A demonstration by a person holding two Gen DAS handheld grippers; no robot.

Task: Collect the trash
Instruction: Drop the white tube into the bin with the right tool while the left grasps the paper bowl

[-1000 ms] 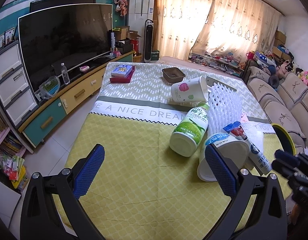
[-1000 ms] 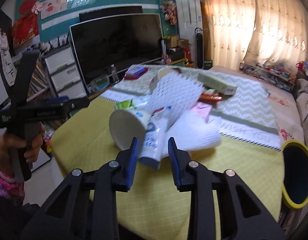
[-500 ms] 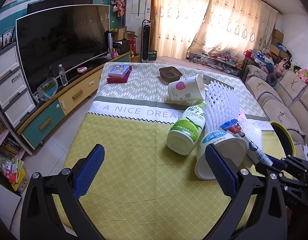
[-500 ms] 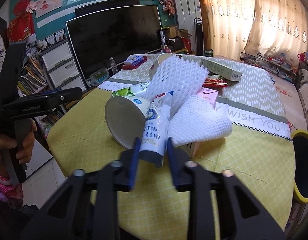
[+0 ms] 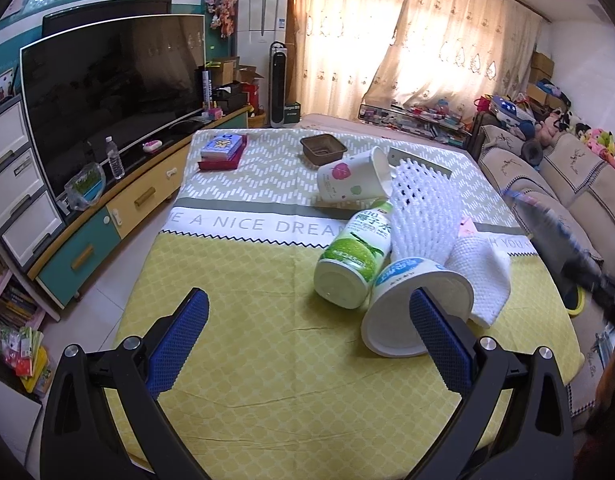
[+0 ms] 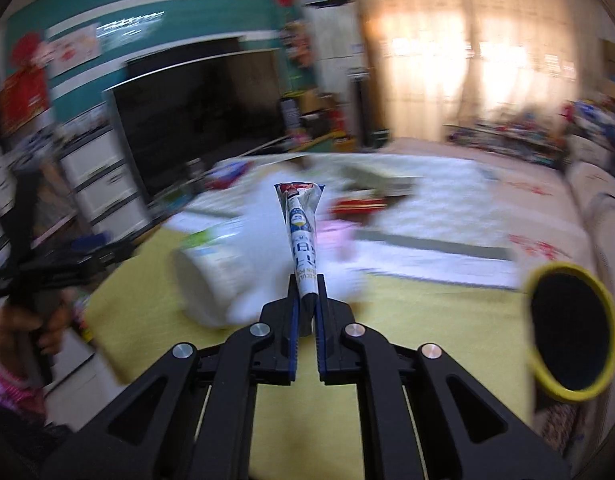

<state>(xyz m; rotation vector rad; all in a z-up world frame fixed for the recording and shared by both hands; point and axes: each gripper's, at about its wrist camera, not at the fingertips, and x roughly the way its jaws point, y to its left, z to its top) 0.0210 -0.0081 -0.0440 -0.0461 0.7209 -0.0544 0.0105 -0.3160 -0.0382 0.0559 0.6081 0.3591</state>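
Observation:
My right gripper [image 6: 306, 292] is shut on a crushed blue-and-white wrapper tube [image 6: 301, 232], which sticks up and forward out of the jaws above the table. The right wrist view is motion-blurred. In the left wrist view my left gripper [image 5: 307, 334] stands open over the yellow tablecloth [image 5: 235, 320], nothing between its fingers. Just ahead of it lies the trash pile: a white tub [image 5: 403, 300] on its side, a green-labelled bottle [image 5: 355, 256], white foam netting [image 5: 423, 212], a white foam sleeve [image 5: 481, 276] and a tipped paper cup [image 5: 353, 178]. The right gripper's arm [image 5: 563, 248] blurs past at the right.
A brown tray [image 5: 322, 148] and a stack of books [image 5: 222, 151] lie at the table's far end. A black bin with a yellow rim [image 6: 573, 330] stands off the table's right side. A TV cabinet [image 5: 107, 216] runs along the left, a sofa [image 5: 567, 196] along the right.
The right gripper shut on the wrapper tube and lifted it off the pile, swinging right. The tube is gone from beside the white tub. The left gripper has barely moved.

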